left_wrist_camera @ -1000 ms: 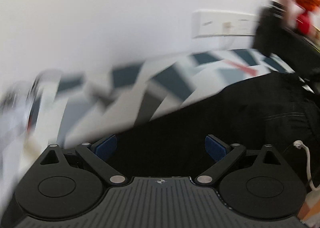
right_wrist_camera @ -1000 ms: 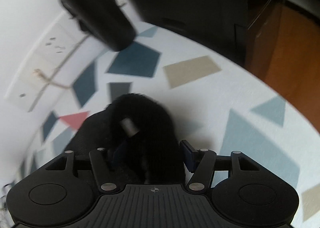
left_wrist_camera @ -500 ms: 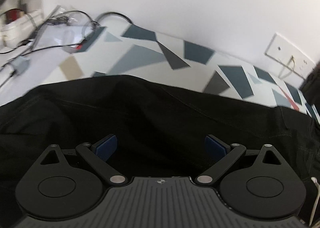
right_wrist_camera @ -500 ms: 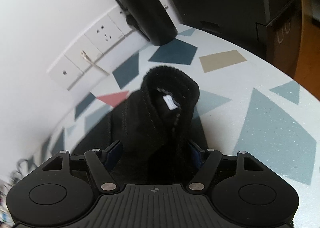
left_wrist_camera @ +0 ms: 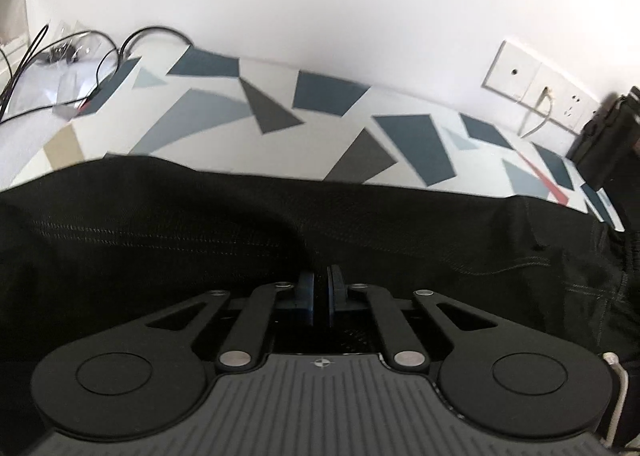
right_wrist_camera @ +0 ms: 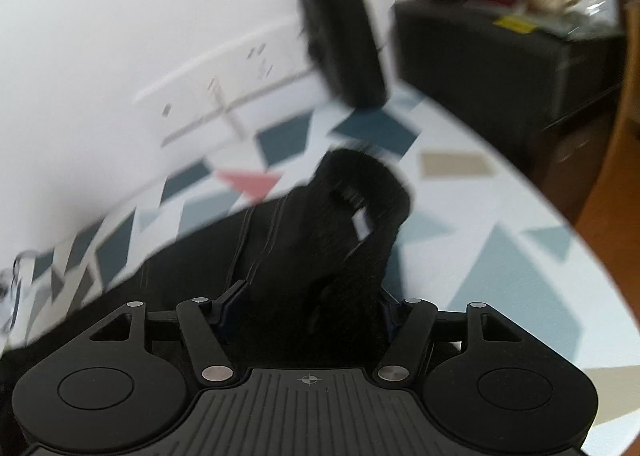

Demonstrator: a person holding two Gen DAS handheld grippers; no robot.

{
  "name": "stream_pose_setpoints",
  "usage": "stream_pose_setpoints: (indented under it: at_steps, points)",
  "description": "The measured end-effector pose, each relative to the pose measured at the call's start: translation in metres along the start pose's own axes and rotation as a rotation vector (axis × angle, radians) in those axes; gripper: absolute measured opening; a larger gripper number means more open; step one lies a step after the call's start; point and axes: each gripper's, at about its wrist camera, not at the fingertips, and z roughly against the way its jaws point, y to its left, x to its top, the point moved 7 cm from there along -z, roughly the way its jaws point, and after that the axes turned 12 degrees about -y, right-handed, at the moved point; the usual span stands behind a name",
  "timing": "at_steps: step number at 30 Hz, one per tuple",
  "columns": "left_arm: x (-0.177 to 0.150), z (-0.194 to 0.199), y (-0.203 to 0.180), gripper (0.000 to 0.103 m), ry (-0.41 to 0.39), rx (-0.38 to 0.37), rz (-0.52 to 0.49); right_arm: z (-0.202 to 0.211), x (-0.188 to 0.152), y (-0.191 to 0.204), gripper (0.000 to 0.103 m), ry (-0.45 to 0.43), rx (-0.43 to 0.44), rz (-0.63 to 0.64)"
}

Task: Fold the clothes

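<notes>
Garment (left_wrist_camera: pixel 400 224) on table (left_wrist_camera: pixel 224 112), seemingly flat.

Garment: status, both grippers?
Left gripper shut on the black garment. Right gripper closing around its bunched waistband; grip unconfirmed. Bottle and black box beyond, clear of the cloth.

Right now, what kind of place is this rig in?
Probably a home or small office room, not a lab bench: a table under a geometric-print tablecloth against a white wall, wall sockets with a cable plugged in, and a black flask beside a black box topped with mugs.
</notes>
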Motion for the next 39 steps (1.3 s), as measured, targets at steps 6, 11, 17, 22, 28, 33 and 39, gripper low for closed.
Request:
stream_pose_setpoints:
  at_steps: [6,11,17,22,28,33,39]
  points:
    - [0.011,0.009,-0.008,0.006,-0.03,-0.021,0.008,0.021,0.023,0.001,0.06,-0.114,0.025,0.004]
    - [0.019,0.018,-0.011,0.006,-0.075,-0.052,0.011,0.003,0.007,0.014,0.063,0.03,0.102,0.067]
    - [0.025,0.026,-0.008,0.004,-0.114,-0.08,0.051,-0.034,-0.034,0.001,0.038,0.245,0.124,-0.034]
    - [0.051,0.042,-0.003,0.004,-0.196,-0.094,0.09,-0.019,0.001,0.016,0.008,0.143,0.261,-0.114]
    - [0.098,0.052,-0.008,0.004,-0.327,-0.118,0.101,0.011,0.099,0.025,0.008,-0.157,0.393,-0.256]
    - [0.131,0.015,-0.019,0.004,-0.361,-0.106,0.074,-0.03,0.144,0.037,0.008,-0.219,0.414,-0.26]
    - [0.154,-0.058,-0.038,0.004,-0.343,-0.094,0.105,-0.131,0.163,0.042,0.008,-0.219,0.303,-0.301]
